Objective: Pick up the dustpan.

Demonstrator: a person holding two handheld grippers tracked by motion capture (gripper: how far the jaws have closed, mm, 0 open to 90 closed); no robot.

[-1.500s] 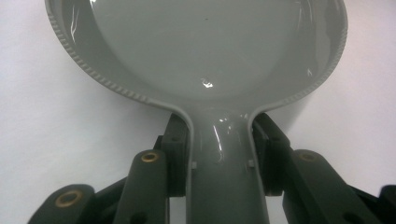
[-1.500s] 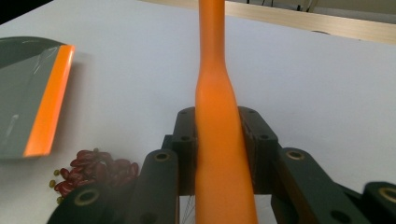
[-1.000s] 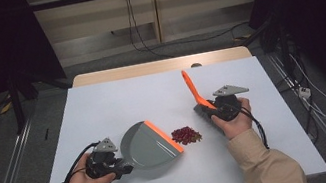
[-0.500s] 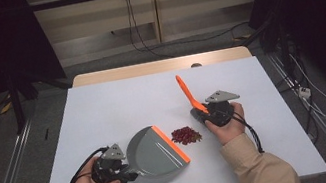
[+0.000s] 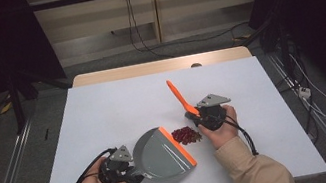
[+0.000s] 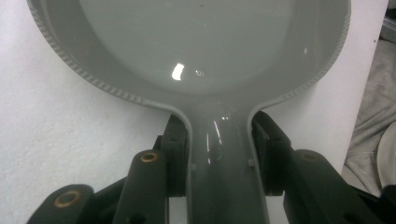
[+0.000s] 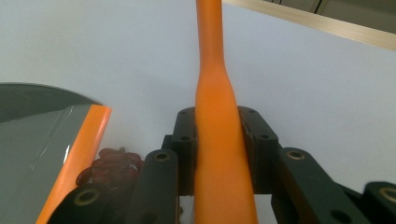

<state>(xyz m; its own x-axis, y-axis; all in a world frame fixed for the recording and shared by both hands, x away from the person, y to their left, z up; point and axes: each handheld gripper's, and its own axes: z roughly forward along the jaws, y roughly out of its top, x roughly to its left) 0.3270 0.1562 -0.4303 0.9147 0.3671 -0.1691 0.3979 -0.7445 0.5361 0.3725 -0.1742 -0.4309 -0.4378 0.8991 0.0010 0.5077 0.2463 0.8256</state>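
Note:
A grey dustpan (image 5: 160,158) with an orange lip (image 5: 179,146) lies flat near the table's front edge. My left gripper (image 5: 137,177) is shut on its handle (image 6: 219,163), and the jaws press both sides of it in the left gripper view (image 6: 219,149). A small pile of dark red beans (image 5: 186,134) sits just right of the lip. My right gripper (image 5: 195,114), right of the pile, is shut on an orange brush handle (image 5: 179,96) that slants up and away. In the right gripper view (image 7: 217,140) the handle (image 7: 215,93) runs between the jaws, with beans (image 7: 112,168) and dustpan lip (image 7: 79,149) at lower left.
The light grey tabletop (image 5: 118,109) is bare around the work spot, with a wooden strip (image 5: 161,66) along its far edge. Cables trail from both grippers toward the front edge. Dark floor and rails lie on both sides.
My right gripper has shifted left with the orange handle, closer to the beans. The dustpan has slid slightly toward the front edge and right.

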